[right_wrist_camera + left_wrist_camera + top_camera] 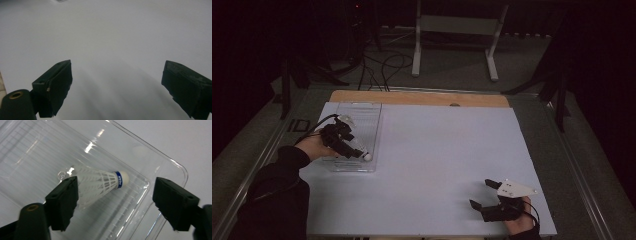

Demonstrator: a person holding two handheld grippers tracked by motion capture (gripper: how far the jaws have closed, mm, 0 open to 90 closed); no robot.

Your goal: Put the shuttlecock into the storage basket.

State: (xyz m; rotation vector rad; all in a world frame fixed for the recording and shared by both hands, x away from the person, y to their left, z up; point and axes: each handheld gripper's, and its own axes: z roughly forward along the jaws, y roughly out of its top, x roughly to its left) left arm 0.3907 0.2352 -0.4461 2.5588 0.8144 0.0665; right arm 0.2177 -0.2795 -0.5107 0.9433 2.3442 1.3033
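Shuttlecock (100,183): lying in clear tray (172,165), cork toward tray corner, between spread, empty left gripper (113,202); right gripper (117,85) open, far off

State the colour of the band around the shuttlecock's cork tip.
Blue, with white lettering; the shuttlecock shows best in the left gripper view.

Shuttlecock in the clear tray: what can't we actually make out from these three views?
- Shuttlecock, left gripper view: the skirt's rim is hidden behind one finger of the left hand-held gripper.
- Shuttlecock, high view: too small; only the white cork shows past the gripper.
- Clear tray, left gripper view: cut off by the top, left and bottom edges.
- Print on the blue band: too small to read surely.
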